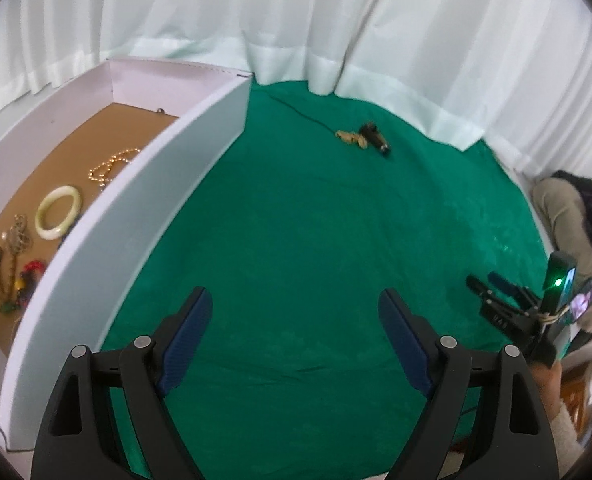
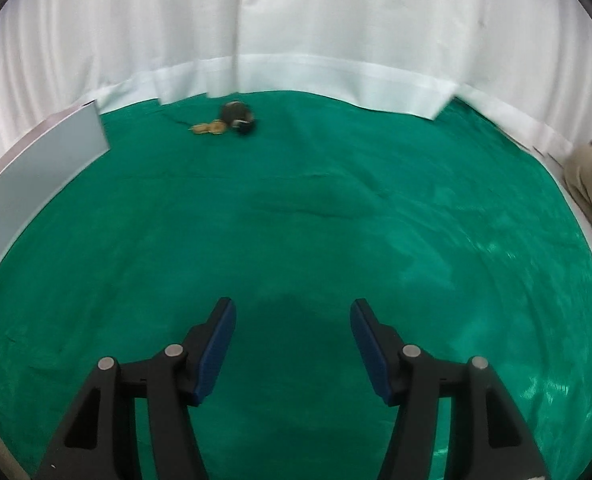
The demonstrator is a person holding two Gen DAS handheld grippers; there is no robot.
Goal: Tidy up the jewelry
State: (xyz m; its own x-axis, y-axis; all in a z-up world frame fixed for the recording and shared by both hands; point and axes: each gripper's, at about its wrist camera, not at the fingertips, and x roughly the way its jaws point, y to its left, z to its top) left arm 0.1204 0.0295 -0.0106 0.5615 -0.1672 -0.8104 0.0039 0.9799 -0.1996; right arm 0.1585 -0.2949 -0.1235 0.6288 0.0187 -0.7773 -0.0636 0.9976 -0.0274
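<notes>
A white box (image 1: 168, 184) with a brown floor stands at the left on the green cloth (image 1: 296, 240). Inside lie a pale bangle (image 1: 58, 212), a gold bead chain (image 1: 110, 168) and several coloured necklaces (image 1: 16, 268). A dark and tan beaded piece (image 1: 365, 139) lies far back on the cloth; it also shows in the right wrist view (image 2: 232, 122). My left gripper (image 1: 296, 304) is open and empty above the cloth beside the box. My right gripper (image 2: 292, 312) is open and empty; it shows in the left wrist view (image 1: 483, 282) at the right.
White curtains (image 1: 335, 20) hang behind the cloth. A person's knee in beige trousers (image 1: 563, 216) sits at the right edge. The box wall (image 2: 44, 160) shows at the left of the right wrist view.
</notes>
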